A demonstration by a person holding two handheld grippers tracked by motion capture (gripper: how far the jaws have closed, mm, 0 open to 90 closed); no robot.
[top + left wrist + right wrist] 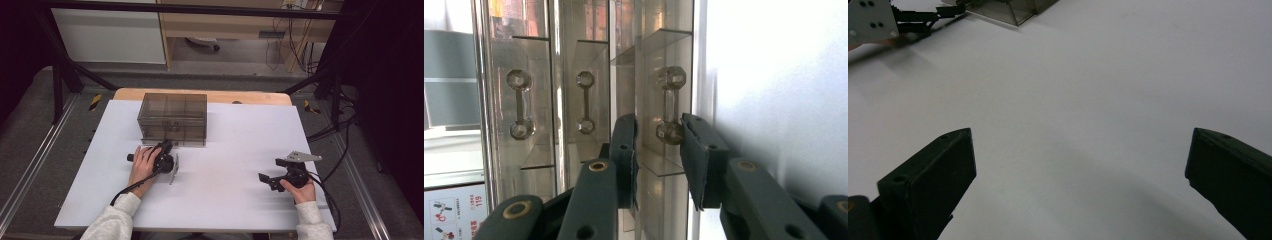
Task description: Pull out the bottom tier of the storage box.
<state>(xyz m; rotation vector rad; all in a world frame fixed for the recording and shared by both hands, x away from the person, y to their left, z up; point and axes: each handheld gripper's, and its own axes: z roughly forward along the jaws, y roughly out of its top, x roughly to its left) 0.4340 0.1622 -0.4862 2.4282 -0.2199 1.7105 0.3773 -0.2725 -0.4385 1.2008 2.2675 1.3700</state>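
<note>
While the left gripper brackets a drawer handle on the box, pressure unclear, the right gripper rests wide open, empty, on the surface.

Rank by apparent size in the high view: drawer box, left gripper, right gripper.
1. Smoky clear drawer box, clearly largest.
2-3. Left gripper and right gripper look about alike; the hands cover part of each, so no ranking between them.

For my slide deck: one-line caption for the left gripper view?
Left gripper with jaws on either side of a clear drawer handle on the smoked plastic box.
</note>
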